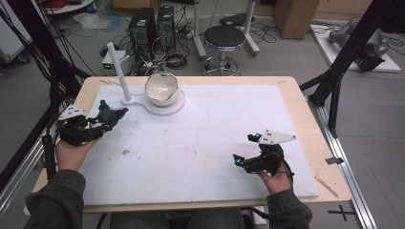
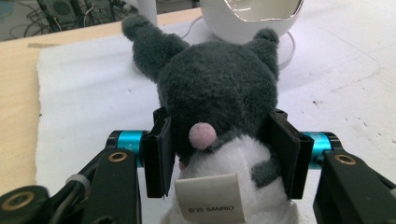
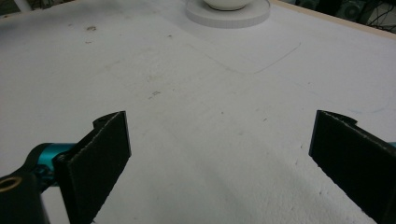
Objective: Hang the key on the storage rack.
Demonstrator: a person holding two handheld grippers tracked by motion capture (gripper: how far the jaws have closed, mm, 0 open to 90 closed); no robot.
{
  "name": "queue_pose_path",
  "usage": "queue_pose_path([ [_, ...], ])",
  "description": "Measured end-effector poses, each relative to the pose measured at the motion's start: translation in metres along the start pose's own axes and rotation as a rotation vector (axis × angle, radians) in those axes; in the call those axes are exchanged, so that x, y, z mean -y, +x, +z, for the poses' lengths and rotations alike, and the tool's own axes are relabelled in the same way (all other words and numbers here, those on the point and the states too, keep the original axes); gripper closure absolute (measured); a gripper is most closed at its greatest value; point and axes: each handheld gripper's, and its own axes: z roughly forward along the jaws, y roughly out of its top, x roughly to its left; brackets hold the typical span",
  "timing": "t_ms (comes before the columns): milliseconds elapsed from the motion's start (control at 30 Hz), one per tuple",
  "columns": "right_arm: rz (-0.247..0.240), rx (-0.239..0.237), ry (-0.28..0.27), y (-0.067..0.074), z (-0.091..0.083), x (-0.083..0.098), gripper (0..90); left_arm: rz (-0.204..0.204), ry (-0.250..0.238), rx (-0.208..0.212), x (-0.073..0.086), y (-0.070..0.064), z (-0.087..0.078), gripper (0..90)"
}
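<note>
Left gripper view shows the left hand-held gripper [image 2: 219,154] pinching a dark plush toy [image 2: 217,98] (near the white bowl [image 2: 252,18]), while the right hand-held gripper [image 3: 219,163] rests spread over the desk [image 3: 210,93].

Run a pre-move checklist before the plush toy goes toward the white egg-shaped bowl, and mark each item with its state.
1. Grip: left gripper pads press both sides of the plush toy - ok.
2. Toy lifted off the white mat - cannot tell.
3. Egg-shaped bowl opening free of other things - ok.
4. White post stands beside the bowl, near the path - not ok; steer around it.
5. Right gripper open, holding nothing, far from the bowl - ok.
</note>
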Motion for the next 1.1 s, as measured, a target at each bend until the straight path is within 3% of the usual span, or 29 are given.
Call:
queue_pose_path([
  [100,0.002,-0.004,0.002,0.0,0.0,0.0,4.6,0.037,-0.026,-0.025,-0.001,-0.004,-0.004,48.0],
  [233,0.003,-0.003,-0.001,0.0,0.0,0.0,4.6,0.057,-0.052,-0.04,-0.002,-0.006,-0.006,48.0],
  [533,0.001,-0.001,0.002,-0.001,0.001,0.0,4.5,0.077,-0.082,-0.073,-0.009,-0.007,-0.009,48.0],
  [1100,-0.005,-0.011,0.003,-0.003,0.002,0.0,4.6,0.065,-0.122,-0.04,-0.035,-0.006,-0.017,47.9],
])
